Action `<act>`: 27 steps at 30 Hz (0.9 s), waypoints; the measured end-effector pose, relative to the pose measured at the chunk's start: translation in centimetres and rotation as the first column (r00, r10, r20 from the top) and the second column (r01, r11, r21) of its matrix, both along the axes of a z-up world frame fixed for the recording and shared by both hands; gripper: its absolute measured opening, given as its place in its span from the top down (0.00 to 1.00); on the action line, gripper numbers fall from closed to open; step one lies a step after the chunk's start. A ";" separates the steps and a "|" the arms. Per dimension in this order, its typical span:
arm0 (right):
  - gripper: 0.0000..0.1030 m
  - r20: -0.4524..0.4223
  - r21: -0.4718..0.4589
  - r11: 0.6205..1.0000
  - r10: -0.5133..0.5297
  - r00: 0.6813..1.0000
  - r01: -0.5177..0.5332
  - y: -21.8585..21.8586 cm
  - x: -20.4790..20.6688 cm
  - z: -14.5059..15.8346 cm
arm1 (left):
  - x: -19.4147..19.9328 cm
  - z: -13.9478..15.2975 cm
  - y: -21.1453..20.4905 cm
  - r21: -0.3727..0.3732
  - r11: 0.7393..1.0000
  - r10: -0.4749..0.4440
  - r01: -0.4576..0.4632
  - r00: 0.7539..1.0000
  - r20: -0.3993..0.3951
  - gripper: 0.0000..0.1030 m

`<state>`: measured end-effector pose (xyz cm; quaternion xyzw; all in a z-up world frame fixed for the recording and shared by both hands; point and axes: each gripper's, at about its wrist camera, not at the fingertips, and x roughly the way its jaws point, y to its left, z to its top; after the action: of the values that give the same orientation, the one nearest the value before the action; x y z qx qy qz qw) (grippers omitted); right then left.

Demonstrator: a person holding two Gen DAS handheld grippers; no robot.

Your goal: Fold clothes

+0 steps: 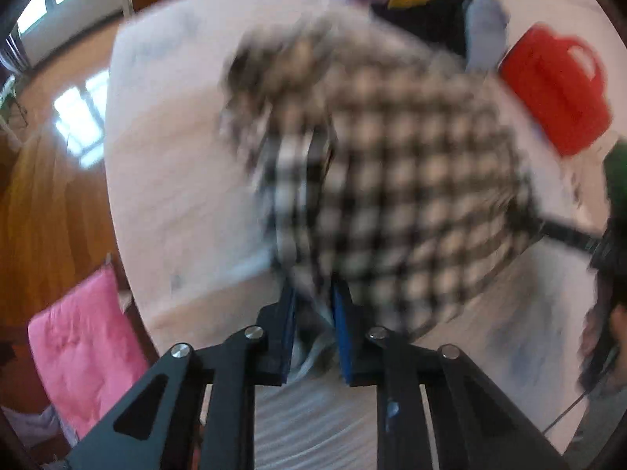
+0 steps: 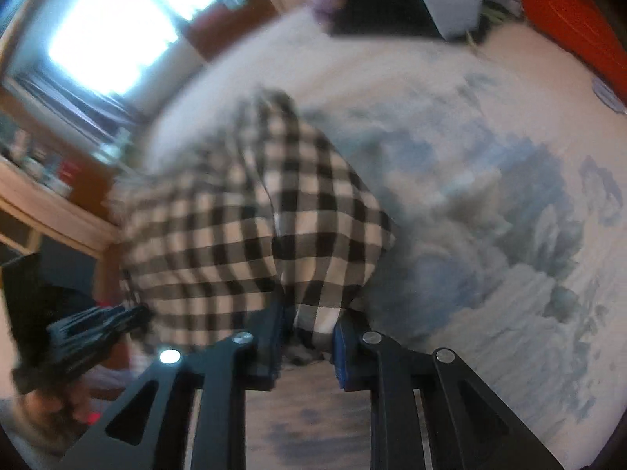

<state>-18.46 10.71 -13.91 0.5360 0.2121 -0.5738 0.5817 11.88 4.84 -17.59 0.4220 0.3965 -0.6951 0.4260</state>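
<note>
A black-and-white checked shirt (image 1: 392, 172) hangs stretched above the pale bed cover (image 1: 176, 156). My left gripper (image 1: 313, 301) is shut on the shirt's edge, with cloth bunched between its blue pads. In the right wrist view the same shirt (image 2: 243, 211) hangs in front, and my right gripper (image 2: 307, 325) is shut on its lower edge. The left gripper (image 2: 98, 325) shows at the lower left of that view. Both views are blurred by motion.
A red plastic box (image 1: 556, 86) sits at the back right of the bed, also in the right wrist view (image 2: 572, 11). Dark, grey and purple clothes (image 1: 443, 19) lie at the far edge. A pink cushion (image 1: 82, 356) sits on a chair at left. Wooden floor surrounds the bed.
</note>
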 end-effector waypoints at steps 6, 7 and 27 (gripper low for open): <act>0.41 -0.034 -0.075 0.996 -0.057 0.998 0.054 2.1 -1.4 4.2 | 0.3 4.4 -0.3 -0.098 0.994 -0.063 0.055 0.994 -0.084 0.82; 0.38 -0.027 -0.113 0.992 -0.060 0.998 0.057 2.4 -1.7 5.5 | 0.1 5.4 -0.6 -0.118 0.991 -0.069 0.056 0.992 -0.106 0.78; 0.87 -0.021 0.004 0.998 0.063 0.998 -0.063 -14.9 0.6 -1.2 | -1.7 -0.5 -9.4 -0.046 0.991 0.123 -0.123 0.992 0.006 0.84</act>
<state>-17.83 -4.16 -15.11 0.5242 0.2359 -0.5604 0.5963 10.22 -4.53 -18.12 0.3899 0.4039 -0.6747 0.4792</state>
